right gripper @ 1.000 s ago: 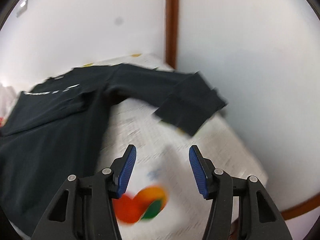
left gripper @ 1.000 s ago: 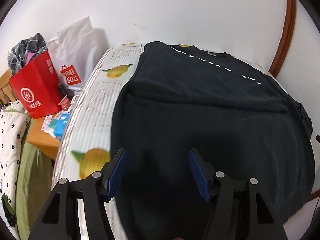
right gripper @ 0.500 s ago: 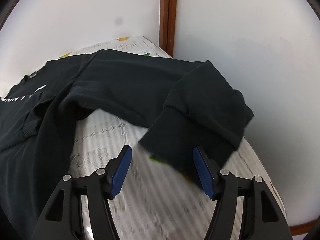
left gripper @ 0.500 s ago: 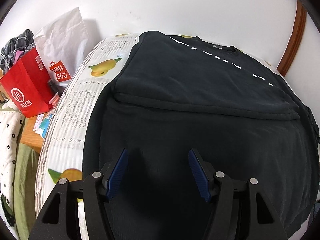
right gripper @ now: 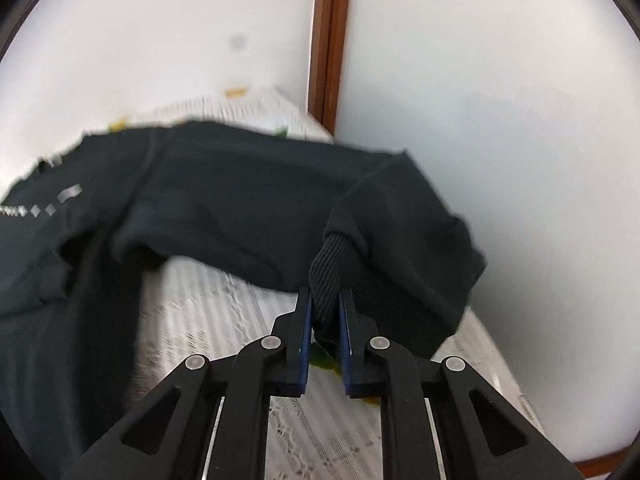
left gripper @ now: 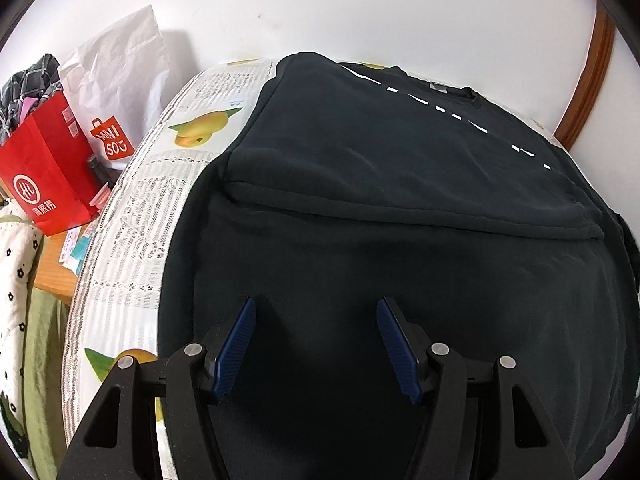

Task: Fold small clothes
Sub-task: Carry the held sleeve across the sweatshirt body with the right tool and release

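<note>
While closing, right gripper (right gripper: pixel 325 312) jaws pinch sleeve cuff (right gripper: pixel 328 268).

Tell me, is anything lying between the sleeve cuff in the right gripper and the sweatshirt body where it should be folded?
Nothing visible does. The right gripper is closing on the sleeve cuff; only bare patterned cloth separates it from the sweatshirt body.

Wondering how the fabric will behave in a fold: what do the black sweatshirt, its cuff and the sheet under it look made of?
Sweatshirt: matte, soft knit, probably cotton fleece; it drapes in rounded creases.
Cuff: ribbed stretch knit, with vertical ridges showing where the closing right gripper pinches it.
Sheet: thin printed woven cloth, likely cotton, flat and dull.
</note>
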`<state>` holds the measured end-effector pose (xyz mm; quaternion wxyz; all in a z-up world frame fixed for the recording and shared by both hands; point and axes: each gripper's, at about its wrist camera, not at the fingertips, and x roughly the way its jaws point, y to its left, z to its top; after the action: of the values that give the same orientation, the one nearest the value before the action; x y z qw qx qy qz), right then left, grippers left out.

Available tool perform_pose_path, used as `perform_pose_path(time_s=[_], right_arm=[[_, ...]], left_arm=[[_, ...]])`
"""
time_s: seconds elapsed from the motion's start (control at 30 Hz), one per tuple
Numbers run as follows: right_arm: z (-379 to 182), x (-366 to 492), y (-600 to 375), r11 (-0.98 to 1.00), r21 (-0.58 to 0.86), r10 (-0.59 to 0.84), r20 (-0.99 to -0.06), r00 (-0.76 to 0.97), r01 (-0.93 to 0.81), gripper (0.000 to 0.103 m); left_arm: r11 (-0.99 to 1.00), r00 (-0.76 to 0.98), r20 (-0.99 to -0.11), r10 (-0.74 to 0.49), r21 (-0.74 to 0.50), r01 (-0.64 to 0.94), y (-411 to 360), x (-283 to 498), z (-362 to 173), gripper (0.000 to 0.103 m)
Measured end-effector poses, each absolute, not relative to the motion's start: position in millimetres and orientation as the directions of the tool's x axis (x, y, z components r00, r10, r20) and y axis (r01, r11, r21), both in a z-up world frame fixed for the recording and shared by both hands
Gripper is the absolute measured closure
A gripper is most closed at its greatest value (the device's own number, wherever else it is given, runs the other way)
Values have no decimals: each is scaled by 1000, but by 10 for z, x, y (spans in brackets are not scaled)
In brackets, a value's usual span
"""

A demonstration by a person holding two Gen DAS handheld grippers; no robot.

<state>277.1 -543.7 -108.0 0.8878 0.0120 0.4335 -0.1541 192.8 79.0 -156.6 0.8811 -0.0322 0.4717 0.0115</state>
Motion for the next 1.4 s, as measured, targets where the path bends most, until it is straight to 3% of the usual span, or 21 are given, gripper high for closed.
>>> perform_pose_path(time_s=[0.2,0.47,0.67,0.93,1.07,1.33,1.4], right_arm=[[-552,2750,-5144,970,-50,-195,-744,640,237,91],[-162,2956,-3825,997,78,54,-734,678,6,92],[-137,3229,-2690,971,179,240,-738,631,-160,92],[-86,3450,-1337,900,287,429,-717,549,-328,92],[-207,3640,-895,857,359,508,-707,492,-370,92],[-526,3862,-281,840,364,526,-730,437,-403,91],[-611,3888,-242,838,364,527,-737,423,-407,83]], left_arm=[[998,568,-822,24,-18,-68,891,1870,-1534,43],[995,589,-805,75,21,-98,1074,1733,-1496,43],[986,600,-783,164,116,-118,1208,1627,-1507,42],[994,585,-810,41,-28,-108,1381,1659,-1651,42],[994,582,-813,26,-40,-101,1380,1656,-1658,40],[995,586,-810,25,-34,-89,1347,1645,-1674,36],[996,587,-809,24,-30,-82,1341,1639,-1672,36]])
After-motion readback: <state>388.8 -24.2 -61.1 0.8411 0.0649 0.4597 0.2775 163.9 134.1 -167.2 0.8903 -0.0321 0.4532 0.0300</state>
